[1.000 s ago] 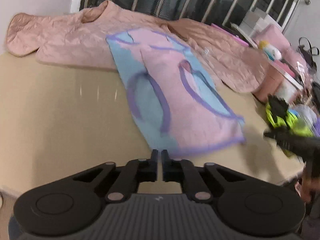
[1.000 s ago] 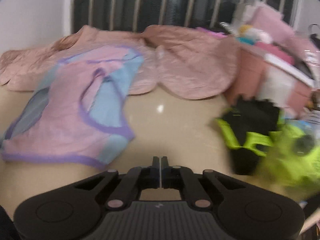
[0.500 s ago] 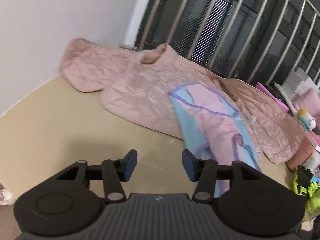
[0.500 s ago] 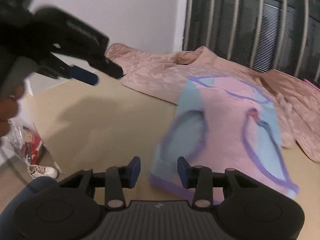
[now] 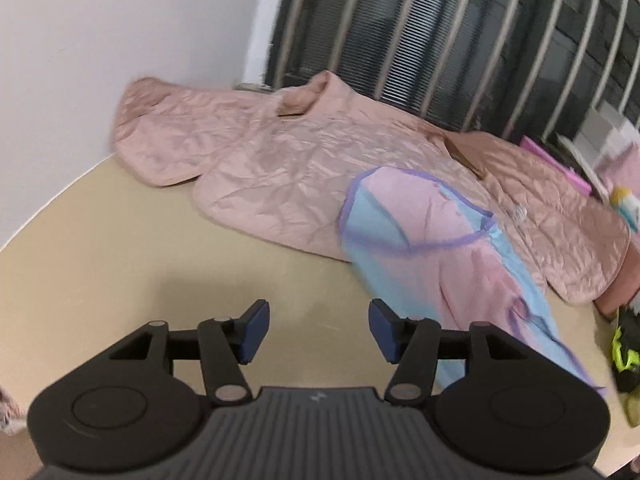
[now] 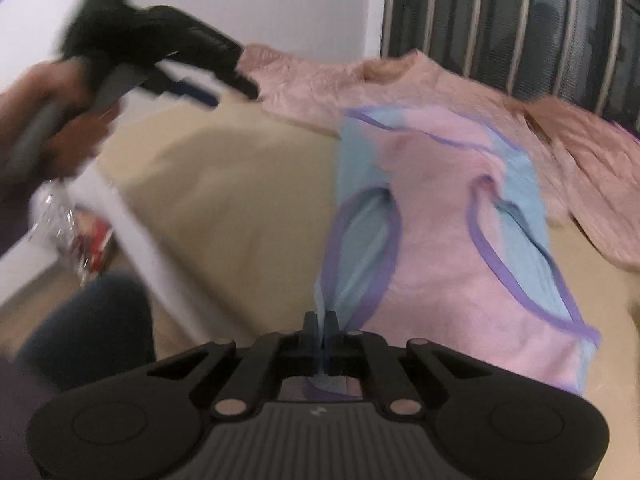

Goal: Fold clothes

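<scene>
My right gripper (image 6: 320, 322) has just closed, and its jaws now sit pinched together on the near blue edge of the pink-and-blue tank top (image 6: 448, 240); a sliver of the cloth shows between the pads and under the linkage. The top lies flat on the beige table (image 6: 240, 208), its purple-trimmed armholes facing up and its far end overlapping the pink quilted jacket (image 6: 400, 84). That jacket is spread along the back of the table, below the barred window (image 6: 520, 20).

My left gripper (image 5: 316, 330) has just been opening. Its blue pads (image 5: 252, 332) stand well apart with nothing between them, and only bare tabletop (image 5: 140, 264) shows in the gap. From this wrist view the tank top (image 5: 440, 248) lies to the right of the fingers, with its lower edge running past the right finger; I cannot tell whether it touches the finger. The quilted jacket (image 5: 300, 160) lies beyond it against the white wall (image 5: 120, 40).

In the right wrist view, the left gripper (image 6: 236, 80) appears blurred at upper left, above the table and apart from both garments, with a hand (image 6: 52, 112) wrapped around its handle.
</scene>
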{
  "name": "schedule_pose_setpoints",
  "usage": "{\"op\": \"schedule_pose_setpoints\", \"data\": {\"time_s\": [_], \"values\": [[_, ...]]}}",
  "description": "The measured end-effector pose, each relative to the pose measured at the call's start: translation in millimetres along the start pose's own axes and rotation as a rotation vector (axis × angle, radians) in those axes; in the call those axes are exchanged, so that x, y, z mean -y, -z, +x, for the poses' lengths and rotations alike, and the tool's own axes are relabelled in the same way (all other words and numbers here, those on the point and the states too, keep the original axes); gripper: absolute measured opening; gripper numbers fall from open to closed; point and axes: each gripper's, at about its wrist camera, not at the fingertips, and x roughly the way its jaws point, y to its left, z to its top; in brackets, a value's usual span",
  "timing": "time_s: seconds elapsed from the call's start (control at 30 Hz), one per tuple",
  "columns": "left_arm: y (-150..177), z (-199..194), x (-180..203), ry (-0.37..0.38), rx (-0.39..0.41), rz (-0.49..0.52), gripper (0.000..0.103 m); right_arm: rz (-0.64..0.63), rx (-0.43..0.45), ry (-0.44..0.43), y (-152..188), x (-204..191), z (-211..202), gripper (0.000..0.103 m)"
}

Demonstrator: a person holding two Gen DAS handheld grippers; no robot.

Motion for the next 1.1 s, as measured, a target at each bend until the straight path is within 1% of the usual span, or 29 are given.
{"op": "schedule_pose_setpoints", "data": {"time_s": [0.07, 0.1, 0.13, 0.17, 0.2, 0.23, 0.27, 0.3, 0.33, 0.4, 0.47, 0.5, 0.57, 0.6, 0.63, 0.67, 0.7, 0.73, 0.77, 0.83, 0.87, 0.93, 0.97, 1.03, 1.07, 1.1], "values": [[-7, 20, 11, 0.002, 0.003, 0.043, 0.062, 0.047, -0.021, 0.036, 26, 20, -27, 0.002], [-11, 32, 17, -0.001, 0.006, 0.066, 0.063, 0.095, -0.020, 0.076, 38, 33, -38, 0.001], [-15, 44, 23, -0.004, 0.010, 0.089, 0.064, 0.147, -0.003, 0.100, 46, 43, -47, 0.004], [-19, 57, 28, -0.011, 0.010, 0.116, 0.064, 0.199, 0.017, 0.125, 53, 52, -56, 0.009], [-24, 73, 35, -0.039, -0.003, 0.156, 0.064, 0.250, 0.054, 0.156, 58, 58, -64, 0.015], [-29, 89, 41, -0.065, -0.015, 0.183, 0.064, 0.292, 0.093, 0.182, 61, 61, -72, 0.018], [-33, 102, 45, -0.070, -0.027, 0.198, 0.064, 0.319, 0.128, 0.194, 64, 62, -78, 0.023], [-38, 115, 50, -0.075, -0.038, 0.211, 0.064, 0.337, 0.158, 0.212, 67, 61, -83, 0.031], [-45, 127, 54, -0.079, -0.040, 0.214, 0.064, 0.347, 0.170, 0.240, 67, 59, -83, 0.032], [-60, 148, 60, -0.106, -0.040, 0.213, 0.065, 0.346, 0.159, 0.289, 61, 58, -74, 0.032], [-73, 165, 61, -0.105, -0.026, 0.216, 0.070, 0.337, 0.147, 0.324, 57, 55, -68, 0.032], [-79, 175, 63, -0.101, -0.030, 0.222, 0.074, 0.338, 0.141, 0.329, 56, 54, -63, 0.032], [-90, 197, 64, -0.114, -0.084, 0.221, 0.073, 0.348, 0.136, 0.330, 56, 53, -59, 0.032], [-93, 206, 63, -0.091, -0.119, 0.214, 0.061, 0.351, 0.128, 0.328, 54, 50, -57, 0.032], [-94, 211, 62, -0.068, -0.149, 0.204, 0.042, 0.349, 0.119, 0.331, 54, 45, -54, 0.032], [-94, 216, 61, -0.050, -0.171, 0.202, 0.043, 0.348, 0.113, 0.338, 54, 44, -51, 0.032], [-94, 216, 63, -0.054, -0.163, 0.227, 0.030, 0.350, 0.107, 0.340, 54, 42, -49, 0.032], [-94, 216, 64, -0.049, -0.160, 0.241, 0.010, 0.353, 0.106, 0.336, 54, 43, -46, 0.032], [-94, 215, 64, -0.047, -0.155, 0.251, 0.006, 0.356, 0.111, 0.337, 54, 44, -44, 0.032], [-94, 204, 55, -0.091, -0.109, 0.226, 0.002, 0.365, 0.113, 0.336, 52, 47, -40, 0.032], [-95, 197, 49, -0.114, -0.085, 0.210, 0.002, 0.368, 0.114, 0.337, 51, 48, -39, 0.032], [-92, 179, 32, -0.114, -0.059, 0.175, 0.002, 0.370, 0.117, 0.335, 49, 52, -36, 0.033], [-89, 168, 22, -0.127, -0.045, 0.174, 0.002, 0.371, 0.118, 0.335, 49, 54, -34, 0.033], [-83, 145, 4, -0.152, -0.017, 0.172, 0.002, 0.375, 0.127, 0.332, 48, 58, -32, 0.035], [-79, 134, -7, -0.166, -0.005, 0.167, 0.002, 0.377, 0.132, 0.330, 47, 60, -30, 0.038], [-72, 120, -20, -0.186, -0.002, 0.146, 0.002, 0.375, 0.134, 0.328, 46, 62, -28, 0.040]]}}
